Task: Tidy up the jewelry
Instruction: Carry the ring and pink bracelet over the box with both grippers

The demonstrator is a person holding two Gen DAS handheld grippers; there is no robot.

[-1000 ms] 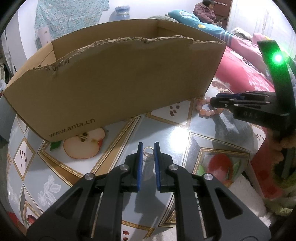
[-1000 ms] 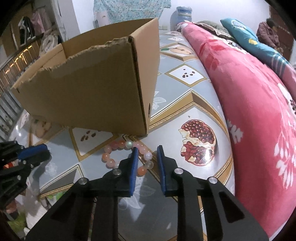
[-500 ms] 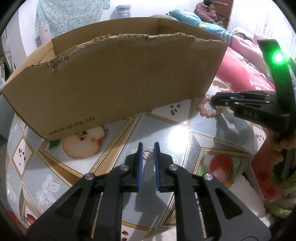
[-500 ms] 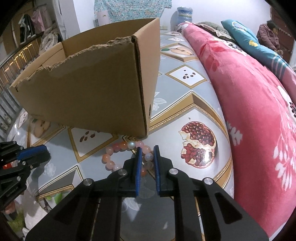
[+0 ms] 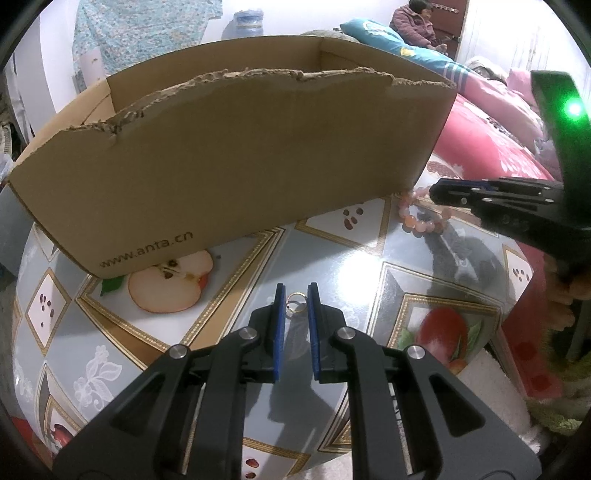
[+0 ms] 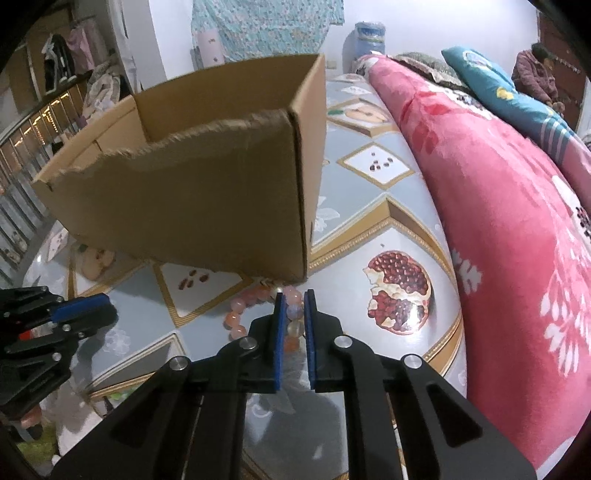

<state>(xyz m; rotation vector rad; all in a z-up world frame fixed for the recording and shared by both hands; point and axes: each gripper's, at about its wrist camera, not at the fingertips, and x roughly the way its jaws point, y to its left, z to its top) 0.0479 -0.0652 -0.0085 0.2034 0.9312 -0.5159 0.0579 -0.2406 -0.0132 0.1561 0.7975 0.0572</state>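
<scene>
A small gold ring [image 5: 296, 302] sits between the blue pads of my left gripper [image 5: 296, 301], which is shut on it just above the patterned tablecloth [image 5: 343, 266]. My right gripper [image 6: 294, 308] is shut on a pink and orange bead bracelet [image 6: 240, 314] next to the near right corner of an open brown cardboard box [image 6: 207, 206]. The bracelet [image 5: 417, 221] and the right gripper [image 5: 439, 192] also show at the right of the left wrist view. The box [image 5: 236, 177] stands behind the left gripper. Its inside is hidden.
A pink flowered blanket [image 6: 517, 221] lies along the table's right side. A person [image 5: 417, 18] sits in the far background. The left gripper [image 6: 74, 314] shows at the left edge of the right wrist view.
My right gripper has closed on the bracelet and moved it toward the box corner. My left gripper has stayed shut on the ring, with the view rising slightly.
</scene>
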